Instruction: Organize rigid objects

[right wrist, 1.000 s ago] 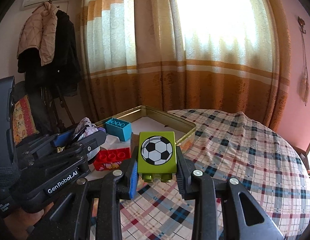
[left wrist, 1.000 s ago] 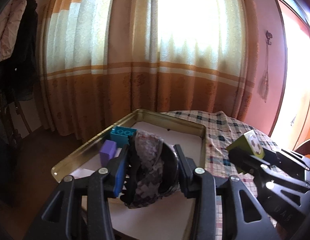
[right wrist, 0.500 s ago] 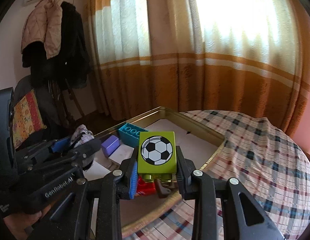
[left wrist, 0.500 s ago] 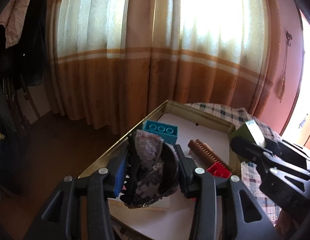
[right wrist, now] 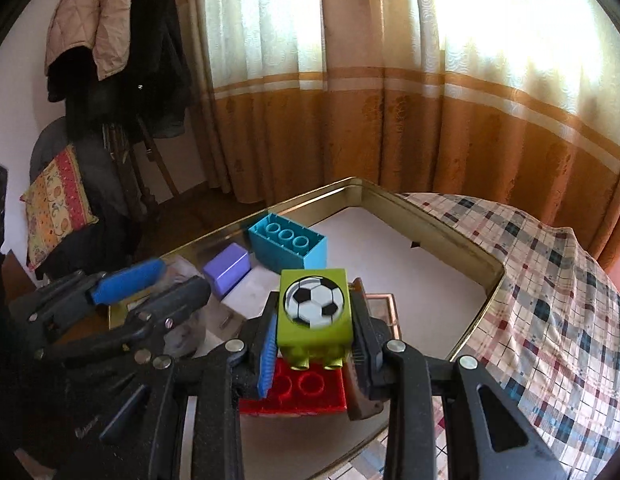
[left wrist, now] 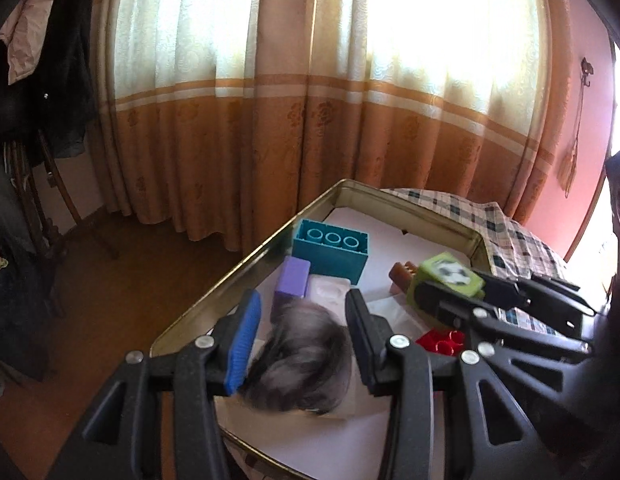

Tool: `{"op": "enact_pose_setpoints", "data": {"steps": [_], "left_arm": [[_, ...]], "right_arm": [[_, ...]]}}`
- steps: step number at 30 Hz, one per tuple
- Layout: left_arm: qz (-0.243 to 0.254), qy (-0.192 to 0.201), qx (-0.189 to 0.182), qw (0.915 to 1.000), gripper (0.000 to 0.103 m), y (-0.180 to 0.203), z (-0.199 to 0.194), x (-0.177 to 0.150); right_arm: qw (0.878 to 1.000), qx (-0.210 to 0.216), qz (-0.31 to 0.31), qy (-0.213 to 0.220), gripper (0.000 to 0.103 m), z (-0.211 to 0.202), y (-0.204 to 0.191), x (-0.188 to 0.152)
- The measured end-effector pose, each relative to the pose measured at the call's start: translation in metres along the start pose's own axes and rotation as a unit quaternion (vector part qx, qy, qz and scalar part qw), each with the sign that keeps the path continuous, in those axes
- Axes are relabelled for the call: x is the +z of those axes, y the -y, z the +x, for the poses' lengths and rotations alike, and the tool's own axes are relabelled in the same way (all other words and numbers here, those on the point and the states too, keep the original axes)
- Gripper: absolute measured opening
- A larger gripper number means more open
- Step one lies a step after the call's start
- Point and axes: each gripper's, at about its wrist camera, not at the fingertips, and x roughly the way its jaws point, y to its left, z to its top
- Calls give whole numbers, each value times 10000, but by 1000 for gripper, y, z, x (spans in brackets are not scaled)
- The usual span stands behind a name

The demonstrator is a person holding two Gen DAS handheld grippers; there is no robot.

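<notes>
Hanging over the near left part of a shallow gold tin tray, the left tongs stand spread, with a blurred grey patterned round thing showing in the gap between them; whether it touches either finger or lies on the tray's white liner cannot be told from the blur. Just beyond it sits a small purple block beside a pale, clear-looking piece, and behind those a teal brick stands with its round sockets facing up, close to the tray's left rim. Further right, a brown ridged piece lies on the liner.

From the right wrist camera the same tray rests on a desk covered with a plaid cloth, which spreads out to the right. The right tongs are pinching a green brick printed with a football, its studs pointing back toward the camera. It is held above a red brick that lies inside the tray, studs up; whether the two touch cannot be told. The purple block and teal brick sit further back to the left. In the left wrist view the green brick shows near the tray's right side, over the red brick.
</notes>
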Motion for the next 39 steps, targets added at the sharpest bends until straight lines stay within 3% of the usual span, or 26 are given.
{"op": "enact_pose_setpoints", "data": {"steps": [8, 11, 14, 17, 20, 23, 29, 39], "left_arm": [[-78, 9, 160, 9998, 76, -4, 1, 0], [-124, 78, 173, 9997, 92, -7, -2, 1], [-104, 249, 171, 9995, 102, -5, -11, 1], [41, 321, 203, 9993, 103, 2, -19, 2], [48, 327, 160, 9993, 103, 3, -26, 4], [38, 343, 282, 9990, 103, 1, -31, 5], [0, 150, 243, 9996, 103, 0, -39, 7], [40, 195, 269, 9994, 103, 2, -49, 10]], "right_arm": [[9999, 109, 69, -29, 41, -10, 2, -15], [9998, 168, 86, -101, 52, -13, 2, -24], [9999, 137, 60, 61, 53, -26, -2, -29], [9995, 209, 74, 223, 55, -40, -5, -29], [9991, 1, -144, 406, 65, -56, -12, -30], [9980, -241, -253, 524, 67, -67, -14, -30], [9973, -316, -27, 659, 78, -80, -5, -20], [9947, -408, 300, 892, 80, -102, 3, -4]]}}
